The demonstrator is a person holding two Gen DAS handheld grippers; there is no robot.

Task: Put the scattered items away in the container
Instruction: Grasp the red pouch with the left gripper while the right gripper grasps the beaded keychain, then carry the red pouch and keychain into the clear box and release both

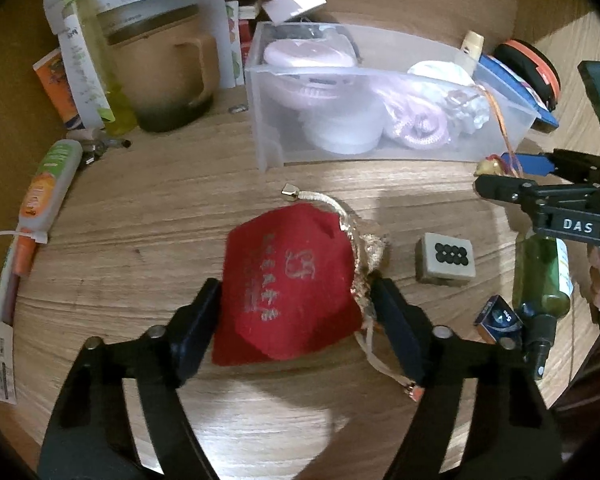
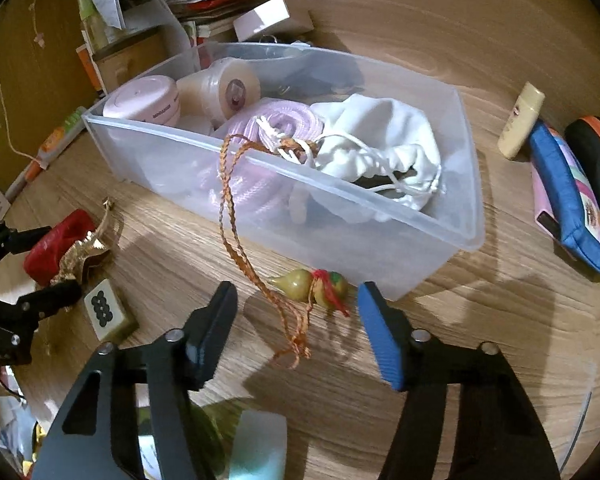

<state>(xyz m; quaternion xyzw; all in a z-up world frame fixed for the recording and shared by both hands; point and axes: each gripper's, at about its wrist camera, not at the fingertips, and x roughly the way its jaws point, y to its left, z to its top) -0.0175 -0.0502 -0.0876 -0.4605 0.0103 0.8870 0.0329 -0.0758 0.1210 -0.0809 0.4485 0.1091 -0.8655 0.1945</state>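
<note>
Entry: tidying of loose items, one wooden tabletop (image 1: 140, 216). Container (image 2: 380, 216): translucent plastic, open-topped, already holding a pink jar, coiled lilac cord and a white drawstring bag. Left gripper (image 1: 296, 300): tongs spread wide, one finger on each side of the red pouch (image 1: 288, 280), which lay flat on the wood in front of the container; whether the pads touched the cloth could not be told. Right gripper (image 2: 296, 312): tongs likewise wide, empty, flanking the gourd charm (image 2: 314, 286), which lay just beside the container's near wall with its braided cord (image 2: 228, 200) looped over the rim. Mahjong tile (image 1: 446, 258): loose, near the pouch. Handling note, by judgement: close on the pouch's thick body rather than its gold drawstring (image 1: 340, 212), lift clear of the rim before releasing, and gather charm and cord together lest the cord snag.
</note>
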